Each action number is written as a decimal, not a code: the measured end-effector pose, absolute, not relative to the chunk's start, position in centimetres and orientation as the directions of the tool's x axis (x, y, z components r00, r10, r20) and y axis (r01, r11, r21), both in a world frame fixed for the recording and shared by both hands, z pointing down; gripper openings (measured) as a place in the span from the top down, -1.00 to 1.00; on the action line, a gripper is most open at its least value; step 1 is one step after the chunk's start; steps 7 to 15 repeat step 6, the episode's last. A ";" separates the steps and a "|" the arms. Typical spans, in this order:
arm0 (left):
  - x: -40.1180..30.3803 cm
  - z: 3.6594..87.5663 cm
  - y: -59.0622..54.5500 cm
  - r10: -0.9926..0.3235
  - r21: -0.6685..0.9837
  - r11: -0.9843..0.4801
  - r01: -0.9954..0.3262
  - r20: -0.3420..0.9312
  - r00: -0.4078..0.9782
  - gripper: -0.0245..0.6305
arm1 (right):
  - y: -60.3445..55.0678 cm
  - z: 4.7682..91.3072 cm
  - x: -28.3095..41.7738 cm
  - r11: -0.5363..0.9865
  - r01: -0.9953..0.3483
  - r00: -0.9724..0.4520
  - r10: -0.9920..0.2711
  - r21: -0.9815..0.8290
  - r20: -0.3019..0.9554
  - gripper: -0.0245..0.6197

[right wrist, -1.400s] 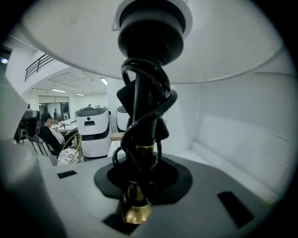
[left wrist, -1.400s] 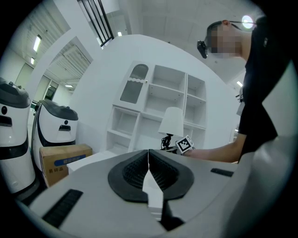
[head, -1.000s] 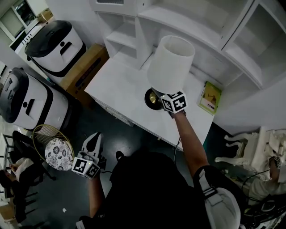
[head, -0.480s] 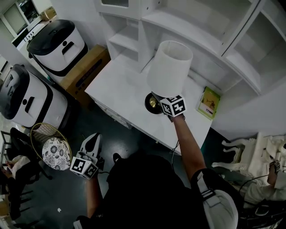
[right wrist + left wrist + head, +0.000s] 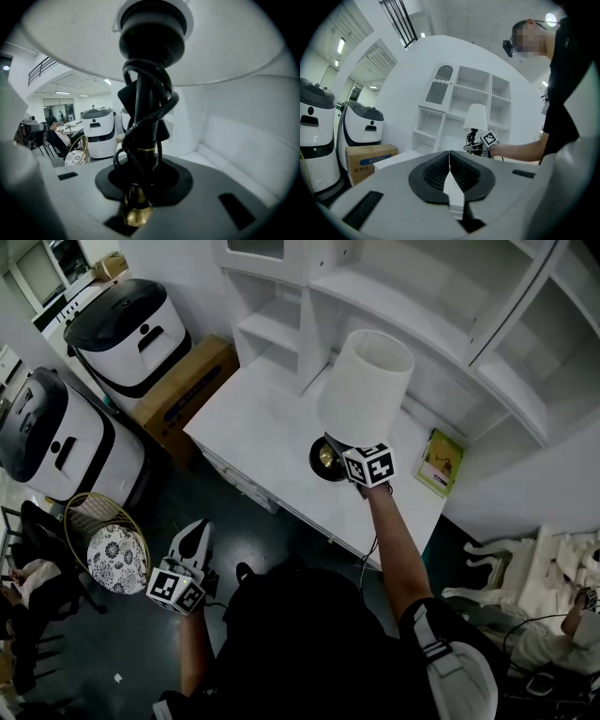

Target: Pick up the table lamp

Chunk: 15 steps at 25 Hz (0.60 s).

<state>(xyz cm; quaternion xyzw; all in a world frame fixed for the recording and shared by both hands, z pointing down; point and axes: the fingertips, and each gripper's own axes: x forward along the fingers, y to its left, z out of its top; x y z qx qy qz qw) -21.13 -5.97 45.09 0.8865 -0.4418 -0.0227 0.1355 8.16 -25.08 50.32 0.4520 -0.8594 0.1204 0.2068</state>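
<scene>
The table lamp has a white shade (image 5: 366, 381) and a dark round base with brass (image 5: 326, 458) over the white desk (image 5: 258, 423). My right gripper (image 5: 345, 452) reaches in under the shade and is shut on the lamp's stem. In the right gripper view the black stem (image 5: 146, 117), wound with black cable, stands between the jaws of the right gripper (image 5: 143, 173), with a brass piece (image 5: 137, 209) below. Whether the base rests on the desk I cannot tell. My left gripper (image 5: 198, 532) hangs low over the dark floor; the left gripper (image 5: 450, 165) has its pads pressed together, holding nothing.
A white shelf unit (image 5: 450, 306) rises behind the desk. A green book (image 5: 441, 463) lies at the desk's right end. Two white-and-black machines (image 5: 127, 324) and a cardboard box (image 5: 183, 381) stand left. A wire basket stool (image 5: 105, 551) is near my left gripper.
Only the head camera's framing has shifted a little. Both grippers and the lamp keep their places.
</scene>
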 end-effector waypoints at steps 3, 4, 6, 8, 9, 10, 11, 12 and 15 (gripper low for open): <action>-21.4 45.2 -5.9 -0.790 0.259 -0.573 -0.777 0.074 0.608 0.89 | -25.1 50.3 8.1 0.561 -0.827 -0.503 -0.728 -0.017 0.465 0.63; -21.4 45.2 -5.8 -0.791 0.259 -0.573 -0.778 0.074 0.608 0.89 | -25.1 50.3 8.1 0.560 -0.828 -0.502 -0.729 -0.016 0.466 0.63; -21.5 45.2 -5.8 -0.792 0.259 -0.571 -0.779 0.075 0.606 0.89 | -25.1 50.3 8.2 0.558 -0.830 -0.498 -0.729 -0.015 0.468 0.63; -21.5 45.2 -5.8 -0.792 0.259 -0.571 -0.779 0.075 0.606 0.89 | -25.1 50.3 8.2 0.558 -0.830 -0.498 -0.729 -0.015 0.468 0.63; -21.5 45.2 -5.8 -0.792 0.259 -0.571 -0.779 0.075 0.606 0.89 | -25.1 50.3 8.2 0.558 -0.830 -0.498 -0.729 -0.015 0.468 0.63; -21.5 45.2 -5.8 -0.792 0.259 -0.571 -0.779 0.075 0.606 0.89 | -25.1 50.3 8.2 0.558 -0.830 -0.498 -0.729 -0.015 0.468 0.63; -21.5 45.2 -5.8 -0.792 0.259 -0.571 -0.779 0.075 0.606 0.89 | -25.1 50.3 8.2 0.558 -0.830 -0.498 -0.729 -0.015 0.468 0.63; -21.5 45.2 -5.8 -0.792 0.259 -0.571 -0.779 0.075 0.606 0.89 | -25.1 50.3 8.2 0.558 -0.830 -0.498 -0.729 -0.015 0.468 0.63; -21.5 45.2 -5.8 -0.792 0.259 -0.571 -0.779 0.075 0.606 0.89 | -25.1 50.3 8.2 0.558 -0.830 -0.498 -0.729 -0.015 0.468 0.63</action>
